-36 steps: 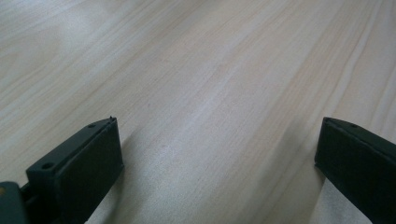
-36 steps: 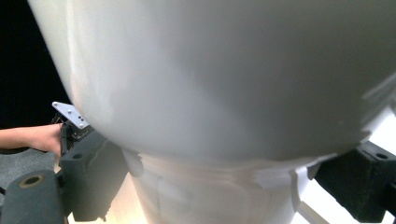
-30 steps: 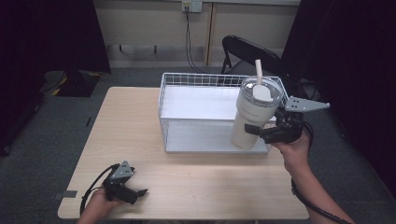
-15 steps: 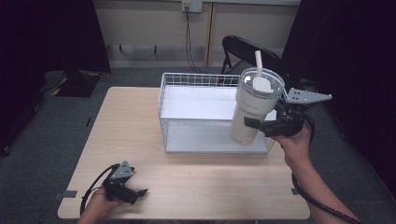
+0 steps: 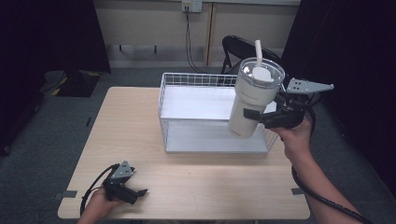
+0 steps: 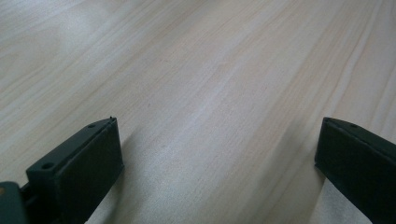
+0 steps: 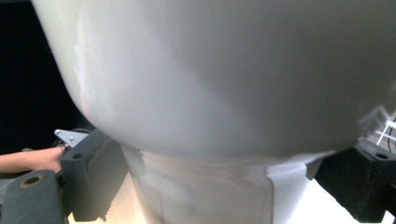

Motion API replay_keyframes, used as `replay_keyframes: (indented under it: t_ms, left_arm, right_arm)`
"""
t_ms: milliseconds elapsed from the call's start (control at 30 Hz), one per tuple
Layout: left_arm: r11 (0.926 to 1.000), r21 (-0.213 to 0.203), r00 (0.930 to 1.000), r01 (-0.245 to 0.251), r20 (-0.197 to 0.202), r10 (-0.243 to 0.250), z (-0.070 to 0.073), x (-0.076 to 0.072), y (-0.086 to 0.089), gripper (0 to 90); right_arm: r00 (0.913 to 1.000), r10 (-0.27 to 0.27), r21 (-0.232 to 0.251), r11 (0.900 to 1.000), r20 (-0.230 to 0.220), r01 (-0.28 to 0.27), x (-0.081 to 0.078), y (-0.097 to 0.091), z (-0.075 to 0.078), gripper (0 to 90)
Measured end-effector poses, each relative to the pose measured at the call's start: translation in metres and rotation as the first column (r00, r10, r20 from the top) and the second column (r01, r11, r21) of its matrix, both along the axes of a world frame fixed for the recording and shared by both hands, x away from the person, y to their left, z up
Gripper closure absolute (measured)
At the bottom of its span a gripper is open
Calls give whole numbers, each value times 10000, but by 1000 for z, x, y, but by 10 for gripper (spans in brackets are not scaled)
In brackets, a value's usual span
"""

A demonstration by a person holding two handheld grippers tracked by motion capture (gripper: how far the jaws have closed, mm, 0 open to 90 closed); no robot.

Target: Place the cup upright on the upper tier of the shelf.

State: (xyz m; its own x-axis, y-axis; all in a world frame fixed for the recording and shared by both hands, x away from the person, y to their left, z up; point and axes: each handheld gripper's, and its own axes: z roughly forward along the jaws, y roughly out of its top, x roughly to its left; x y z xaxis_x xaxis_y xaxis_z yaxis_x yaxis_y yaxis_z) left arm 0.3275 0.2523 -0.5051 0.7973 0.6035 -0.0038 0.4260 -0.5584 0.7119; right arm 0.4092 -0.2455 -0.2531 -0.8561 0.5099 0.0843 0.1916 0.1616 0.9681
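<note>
Over the wire basket at the table's 2 o'clock corner, a white tumbler with clear lid and straw hangs tilted, clear of the basket floor. Right gripper clamped on its lower body from the 3 o'clock side; jaws flank the narrow base. Left gripper at 7 o'clock, resting on the table, jaws wide apart, nothing between.

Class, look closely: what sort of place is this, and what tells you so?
Probably a lab or studio set up for recording: dark curtains flank a single wooden table, a folding chair stands behind it, and cables run to a wall socket.
</note>
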Motion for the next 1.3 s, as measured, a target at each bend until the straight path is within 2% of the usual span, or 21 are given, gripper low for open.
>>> replay_keyframes:
  t_ms: [467,767,1300]
  left_arm:
    - [10000,-17,10000,-10,1,10,0,0,0,1]
    - [10000,-20,10000,-11,-2,11,0,0,0,1]
    - [10000,6,10000,-22,30,22,0,0,0,1]
  right_arm:
    - [9996,-288,-8,9996,52,288,14,5,10,104]
    - [9986,-528,75,9986,58,528,22,7,12,104]
    - [9949,-1000,-131,9949,156,1002,41,13,13,104]
